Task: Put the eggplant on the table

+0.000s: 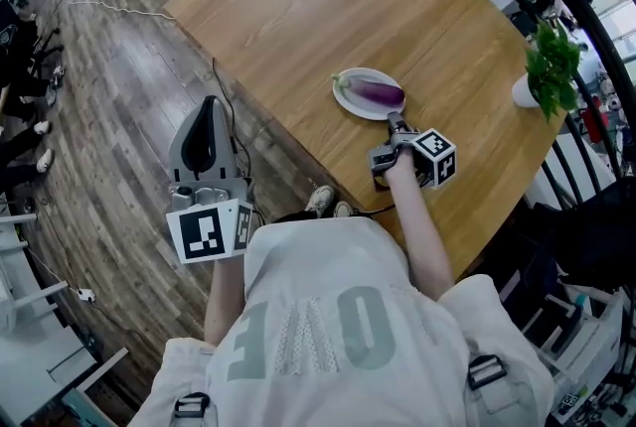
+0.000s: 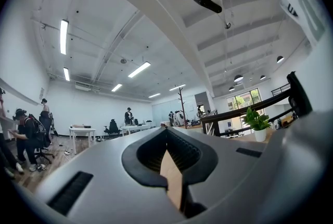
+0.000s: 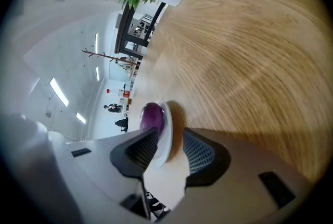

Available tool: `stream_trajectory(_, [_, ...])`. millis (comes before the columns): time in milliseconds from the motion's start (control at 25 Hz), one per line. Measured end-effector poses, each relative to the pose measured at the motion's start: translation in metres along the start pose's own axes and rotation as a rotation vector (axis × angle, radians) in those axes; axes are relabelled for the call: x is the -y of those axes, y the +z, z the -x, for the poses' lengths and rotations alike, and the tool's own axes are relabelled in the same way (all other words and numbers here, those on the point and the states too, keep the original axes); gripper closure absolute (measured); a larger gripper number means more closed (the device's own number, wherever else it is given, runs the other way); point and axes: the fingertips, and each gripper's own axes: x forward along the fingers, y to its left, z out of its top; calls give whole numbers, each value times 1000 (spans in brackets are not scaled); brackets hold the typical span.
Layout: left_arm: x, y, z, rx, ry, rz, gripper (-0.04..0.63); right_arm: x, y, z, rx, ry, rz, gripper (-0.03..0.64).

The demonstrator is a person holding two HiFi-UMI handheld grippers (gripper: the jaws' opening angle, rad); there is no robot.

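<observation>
**A:** Where's the eggplant (image 1: 378,94)?

**B:** It's lying on the white plate (image 1: 343,95). The plate sits flat on the wooden table (image 1: 298,8). A potted plant (image 1: 550,68) stands well apart, at the plate's 3 o'clock.

**A:** Right gripper (image 1: 396,125)?

**B:** At the plate's 5 o'clock, tilted down toward it. Its jaws are spread wide. The plate's near rim stands between them, but the pads don't look to be pressing on it, so nothing is gripped.

**A:** Left gripper (image 1: 209,105)?

**B:** Off the table over the floor, around the plate's 8 o'clock. Its jaws are pressed together with nothing between them.

**A:** Step in hand?

**B:** My read is a let-go. Plate and eggplant look set down, and the right gripper needs to come clear.

**A:** How to do that cleanly?

**B:** Keep the jaws wide and draw back toward 5 o'clock, straight along their own line. Don't lift or twist until the rim is out of the gap. One pad sits just beside the rim, so a sideways nudge could skid the plate or roll the eggplant. The left gripper can stay parked.
</observation>
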Motion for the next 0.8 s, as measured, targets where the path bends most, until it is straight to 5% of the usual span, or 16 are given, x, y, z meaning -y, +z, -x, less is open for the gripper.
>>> stream_trajectory(160, [3, 0, -1, 8, -13, 8, 588, -12, 4, 14, 33, -4, 29, 474])
stream_trajectory(320, [5, 3, -1, 20, -23, 13, 588, -62, 14, 39, 114, 90, 169, 476])
stream_trajectory(480, [7, 6, -1, 31, -31, 19, 588, -134, 19, 73, 218, 264, 369, 493])
stream_trajectory(800, [14, 15, 0, 63, -54, 20, 588, -223, -21, 143, 383, 471, 915, 575])
